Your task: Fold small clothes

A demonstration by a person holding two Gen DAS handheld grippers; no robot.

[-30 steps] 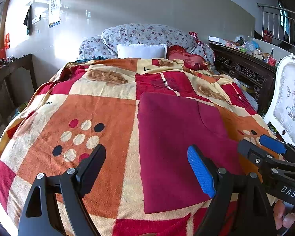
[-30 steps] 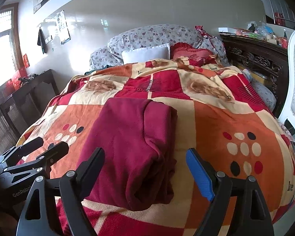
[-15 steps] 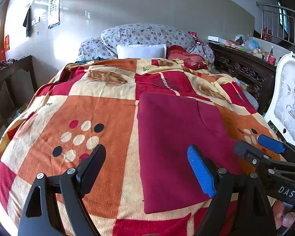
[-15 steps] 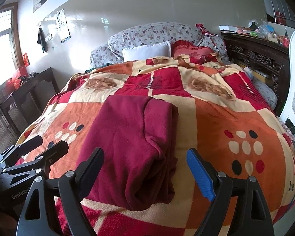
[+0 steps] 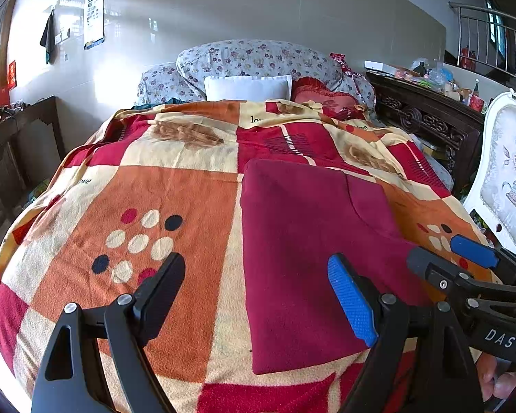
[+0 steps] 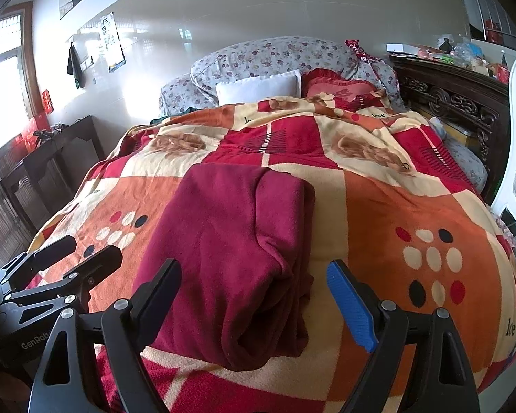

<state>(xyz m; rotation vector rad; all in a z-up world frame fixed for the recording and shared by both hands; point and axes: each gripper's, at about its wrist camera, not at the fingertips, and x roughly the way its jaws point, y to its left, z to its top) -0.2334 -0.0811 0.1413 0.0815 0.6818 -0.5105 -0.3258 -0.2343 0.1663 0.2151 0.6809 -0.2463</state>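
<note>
A dark red garment [image 5: 309, 247] lies folded into a rectangle on the checked blanket [image 5: 175, 206] of a bed; in the right wrist view the garment [image 6: 234, 247] shows a thick rolled fold along its right side. My left gripper [image 5: 258, 292] is open and empty, above the garment's near left edge. My right gripper [image 6: 254, 296] is open and empty, above the garment's near end. The right gripper also shows in the left wrist view [image 5: 464, 258], and the left gripper shows in the right wrist view [image 6: 72, 254].
Flowered bedding [image 5: 254, 58], a white pillow [image 5: 247, 87] and a red cushion [image 5: 323, 94] lie at the bed's head. A dark carved cabinet [image 5: 426, 117] with clutter and a white chair [image 5: 505, 179] stand to the right. A dark bench [image 5: 20, 144] stands to the left.
Both grippers have shifted only slightly; the right gripper has drawn back a little. The garment has not moved.
</note>
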